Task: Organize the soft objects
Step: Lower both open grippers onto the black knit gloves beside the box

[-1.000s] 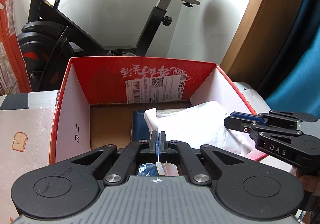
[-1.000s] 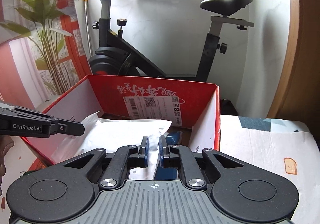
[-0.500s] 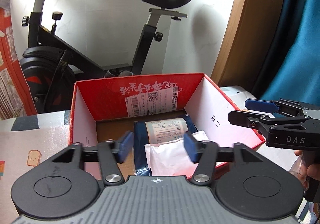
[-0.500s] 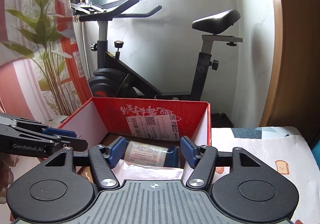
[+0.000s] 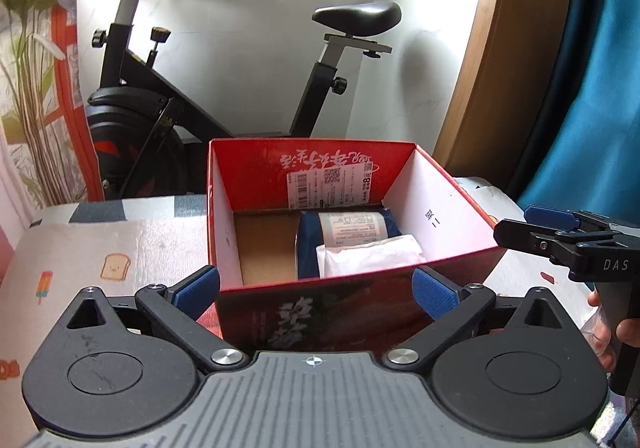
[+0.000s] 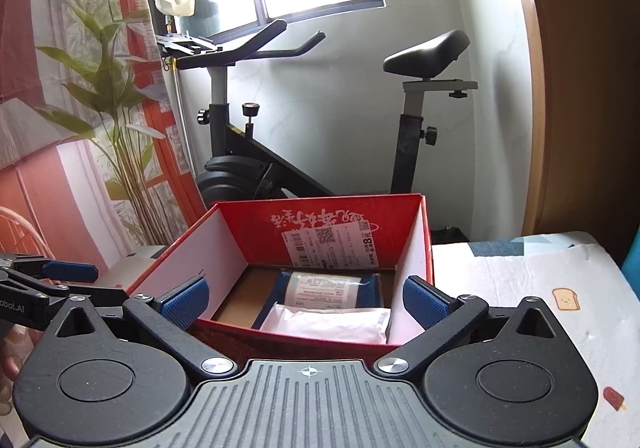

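A red cardboard box (image 5: pixel 432 216) (image 6: pixel 224 248) with white inner walls stands open-topped on the cloth. Inside it lies a dark blue package (image 5: pixel 352 226) (image 6: pixel 320 288) with a white label. A white soft packet (image 5: pixel 368 254) (image 6: pixel 328 322) rests on the package's near end. My left gripper (image 5: pixel 316 290) hovers just short of the box's near wall, its jaws opening wide with nothing held between them. My right gripper (image 6: pixel 306 300) hovers beside it at the same wall, jaws likewise opening and holding nothing. Each gripper shows in the other's view: right gripper (image 5: pixel 552 232), left gripper (image 6: pixel 52 280).
A black exercise bike (image 5: pixel 168 108) (image 6: pixel 256 168) stands behind the box against the white wall. The box sits on a cloth printed with toast and ice lollies (image 5: pixel 112 268) (image 6: pixel 560 300). A plant and red curtain (image 6: pixel 100 88) are at the left, and a wooden frame (image 5: pixel 500 68) at the right.
Both grippers went from shut on the white packet over the box to wide open. They drew back and up, and the packet now lies in the box on the blue package.
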Demonstrator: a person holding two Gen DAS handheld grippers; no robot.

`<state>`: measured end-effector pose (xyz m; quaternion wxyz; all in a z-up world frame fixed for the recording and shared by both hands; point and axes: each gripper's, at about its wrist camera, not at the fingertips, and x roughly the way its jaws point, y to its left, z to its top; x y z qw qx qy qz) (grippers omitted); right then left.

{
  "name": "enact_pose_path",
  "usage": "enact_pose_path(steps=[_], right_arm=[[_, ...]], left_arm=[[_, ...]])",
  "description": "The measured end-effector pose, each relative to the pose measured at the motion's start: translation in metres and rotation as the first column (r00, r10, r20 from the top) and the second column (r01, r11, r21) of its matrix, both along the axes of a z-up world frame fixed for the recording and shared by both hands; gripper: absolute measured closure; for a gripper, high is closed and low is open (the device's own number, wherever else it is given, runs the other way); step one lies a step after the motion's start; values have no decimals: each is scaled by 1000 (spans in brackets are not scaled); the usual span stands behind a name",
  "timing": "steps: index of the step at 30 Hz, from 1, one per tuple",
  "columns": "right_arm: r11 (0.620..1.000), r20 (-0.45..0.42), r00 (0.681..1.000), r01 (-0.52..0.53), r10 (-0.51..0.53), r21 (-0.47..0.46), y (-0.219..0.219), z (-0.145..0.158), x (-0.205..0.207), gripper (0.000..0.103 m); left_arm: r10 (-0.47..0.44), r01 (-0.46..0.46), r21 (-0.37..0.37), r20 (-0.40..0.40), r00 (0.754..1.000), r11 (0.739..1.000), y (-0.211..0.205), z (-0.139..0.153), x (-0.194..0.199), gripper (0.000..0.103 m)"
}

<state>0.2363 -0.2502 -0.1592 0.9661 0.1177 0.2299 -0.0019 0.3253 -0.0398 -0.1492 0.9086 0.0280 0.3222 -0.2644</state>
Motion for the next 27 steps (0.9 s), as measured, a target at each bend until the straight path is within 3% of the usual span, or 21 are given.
enact_pose_path(steps=[10,16,20,25,27], right_arm=[[999,-86,996,-28,30,26,17,-39,-30,2],[997,-150,988,-36,46,65,24,-72,-46,10],[994,-191,979,-51,69,100,30,-94,-53,14],[988,-235,968,-51,85,144,33,-112,-53,26],[988,-242,967,-50,84,145,33,-114,-53,35]], left_arm=[[58,-69,-80,-129,990,994,29,-41,-34,0],[99,-125,-122,-197,975,985,37,-65,-49,0],[99,-125,-107,-220,970,986,34,-76,-53,1],[94,-124,-114,-240,966,986,30,-85,-58,1],[93,-123,-107,-249,964,987,29,-88,-58,2]])
